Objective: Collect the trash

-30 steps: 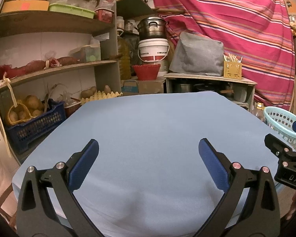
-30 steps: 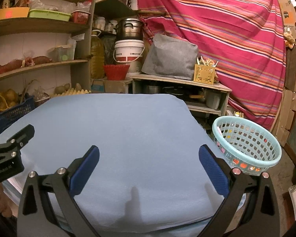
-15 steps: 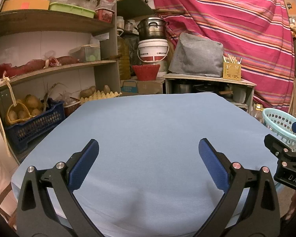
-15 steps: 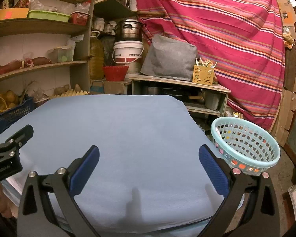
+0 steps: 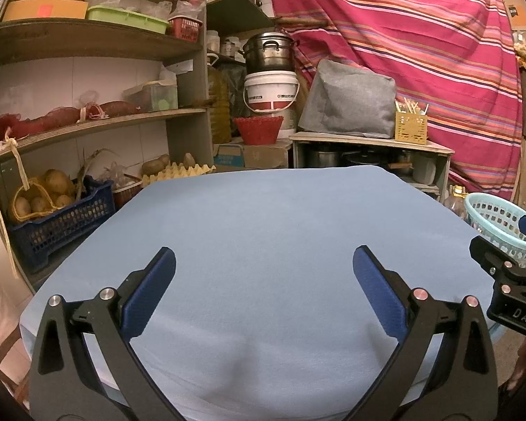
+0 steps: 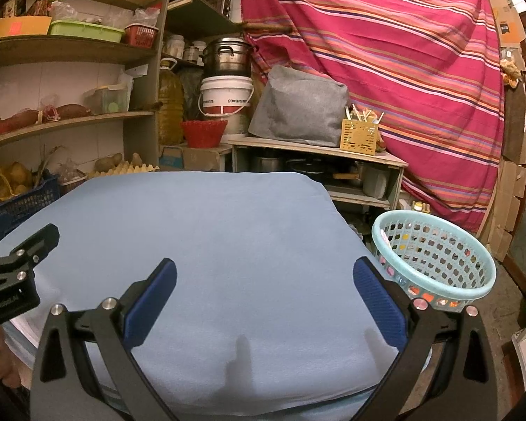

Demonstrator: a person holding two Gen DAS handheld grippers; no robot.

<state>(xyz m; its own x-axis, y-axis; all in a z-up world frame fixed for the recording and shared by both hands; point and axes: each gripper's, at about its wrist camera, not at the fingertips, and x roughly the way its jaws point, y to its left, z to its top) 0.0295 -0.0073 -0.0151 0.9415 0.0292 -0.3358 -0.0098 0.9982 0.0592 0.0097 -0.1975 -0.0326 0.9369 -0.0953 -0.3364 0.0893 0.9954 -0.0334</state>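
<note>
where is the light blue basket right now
The basket sits low on the right side of the right wrist view, just off the right edge of the blue-covered table, in front of the striped curtain.

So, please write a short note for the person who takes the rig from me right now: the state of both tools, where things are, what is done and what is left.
Left tool: open, holding nothing, above the near part of the blue cloth.
Right tool: open, holding nothing, above the same cloth, nearer its right edge.
Basket: light blue, on the floor to the right of the table; small coloured pieces show through its holes.
Done: no trash is visible on the cloth in either view.
Left: probably nothing on the table. The near edge under the tools is hidden, so check there before you stop.
</note>
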